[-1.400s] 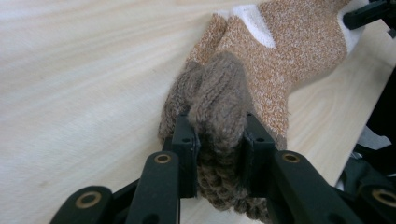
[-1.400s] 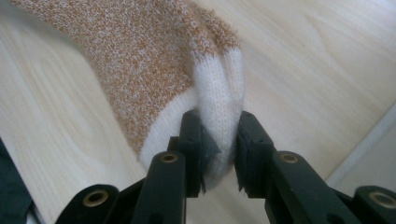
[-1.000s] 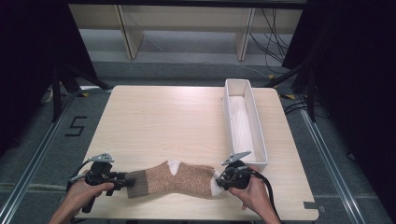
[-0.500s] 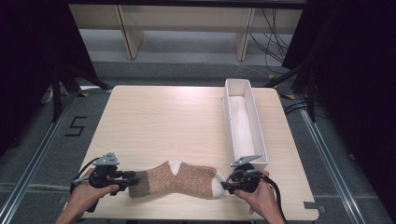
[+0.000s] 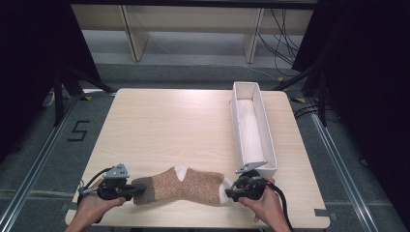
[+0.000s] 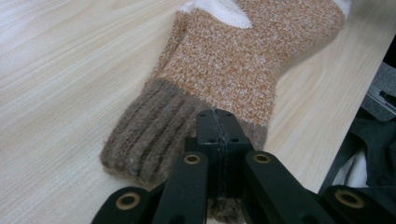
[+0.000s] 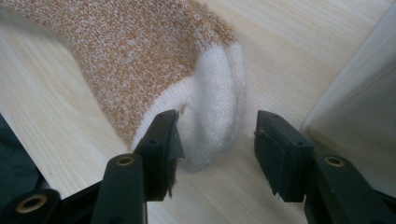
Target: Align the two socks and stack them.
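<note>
Here we have a brown-and-orange knitted sock (image 5: 180, 186) lying flat along the near edge of the wooden table (image 5: 169, 125), its ribbed cuff to the left and its white toe to the right. Our left gripper (image 5: 126, 190) has its jaws pressed together on the cuff (image 6: 154, 126); in the left gripper view the two black jaws meet with the ribbed knit pinched between them. Our right gripper (image 5: 231, 190) stands with its jaws wide apart around the white toe (image 7: 215, 112): one jaw touches the toe's side, the other stands clear of it, so nothing is held at that end yet.

What could go wrong, in our judgement: if the right jaws close as they stand, they may catch only the upper layer of the knit, or just the tip, and the toe could slip out once the sock is lifted or stretched. The soft knit bunches easily, so a shallow bite would let it go. The sock also lies close to the near edge of the table, and a loose end could slide off and hang over it. A hard pull from the left while the right end is free would simply drag the sock leftwards.

The long white tray (image 5: 253, 130) stands along the right side of the table, its near end just beside the right gripper, and its inside looks bare as far as we can see
</note>
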{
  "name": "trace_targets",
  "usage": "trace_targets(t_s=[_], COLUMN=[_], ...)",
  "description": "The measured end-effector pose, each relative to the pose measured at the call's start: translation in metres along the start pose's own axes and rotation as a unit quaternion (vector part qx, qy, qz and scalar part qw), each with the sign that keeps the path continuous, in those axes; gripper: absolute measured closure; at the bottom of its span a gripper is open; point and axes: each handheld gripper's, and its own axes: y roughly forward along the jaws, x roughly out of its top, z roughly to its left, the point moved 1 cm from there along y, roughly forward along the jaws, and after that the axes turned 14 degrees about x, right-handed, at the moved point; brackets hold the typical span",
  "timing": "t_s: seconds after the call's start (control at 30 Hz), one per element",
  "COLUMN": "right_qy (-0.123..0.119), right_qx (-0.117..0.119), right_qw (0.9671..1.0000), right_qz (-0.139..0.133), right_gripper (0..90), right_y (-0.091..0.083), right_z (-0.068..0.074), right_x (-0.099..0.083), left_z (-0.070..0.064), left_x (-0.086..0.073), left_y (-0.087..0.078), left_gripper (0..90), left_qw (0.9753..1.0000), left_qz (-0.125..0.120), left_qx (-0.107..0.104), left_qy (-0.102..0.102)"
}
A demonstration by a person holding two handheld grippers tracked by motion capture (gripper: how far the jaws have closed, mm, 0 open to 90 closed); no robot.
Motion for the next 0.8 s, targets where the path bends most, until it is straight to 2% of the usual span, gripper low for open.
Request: trace_targets(t_s=[0.07, 0.17, 0.23, 0.33, 0.4, 0.5, 0.63, 0.7, 0.73, 0.77, 0.8], right_qy=[0.015, 0.001, 0.009, 0.003, 0.012, 0.006, 0.010, 0.007, 0.011, 0.033, 0.008], right_qx=[0.003, 0.004, 0.004, 0.003, 0.009, 0.007, 0.012, 0.010, 0.010, 0.012, 0.013], right_qw=[0.9999, 1.0000, 1.0000, 1.0000, 0.9999, 1.0000, 0.9998, 0.9999, 0.9999, 0.9994, 0.9999], right_qz=[-0.001, -0.004, -0.001, -0.004, -0.005, -0.004, -0.009, -0.003, -0.001, 0.002, -0.002], right_gripper=[49.6, 49.5, 49.3, 49.2, 49.2, 49.2, 49.1, 49.2, 49.2, 49.2, 49.2], right_y=[0.000, 0.001, 0.002, 0.003, 0.004, 0.005, 0.009, 0.009, 0.009, 0.010, 0.010], right_z=[0.002, -0.001, -0.001, -0.003, -0.002, -0.004, -0.004, -0.004, -0.004, -0.001, -0.005], right_x=[0.000, 0.000, -0.001, -0.001, -0.001, 0.000, 0.000, 0.001, 0.001, 0.001, 0.001], left_z=[0.000, 0.000, 0.000, 0.001, 0.001, 0.002, 0.002, 0.001, 0.000, 0.002, 0.001], left_x=[0.000, -0.002, -0.003, -0.003, -0.003, -0.003, -0.004, -0.005, -0.004, -0.004, -0.004], left_y=[0.000, 0.001, 0.002, 0.002, 0.002, 0.001, 0.000, -0.001, -0.002, -0.003, -0.004], left_gripper=[89.2, 89.3, 89.3, 89.2, 89.2, 89.2, 89.2, 89.2, 89.3, 89.3, 89.3], left_qw=[1.0000, 1.0000, 1.0000, 1.0000, 1.0000, 1.0000, 1.0000, 1.0000, 1.0000, 1.0000, 1.0000], left_qz=[0.002, 0.001, 0.004, 0.005, 0.004, 0.001, 0.003, -0.003, -0.003, 0.001, -0.004], left_qx=[0.001, 0.004, 0.002, 0.004, 0.005, 0.005, 0.007, 0.005, 0.006, 0.008, 0.008], left_qy=[0.003, -0.001, 0.000, 0.000, 0.000, -0.002, -0.001, -0.008, -0.007, 0.003, 0.002])
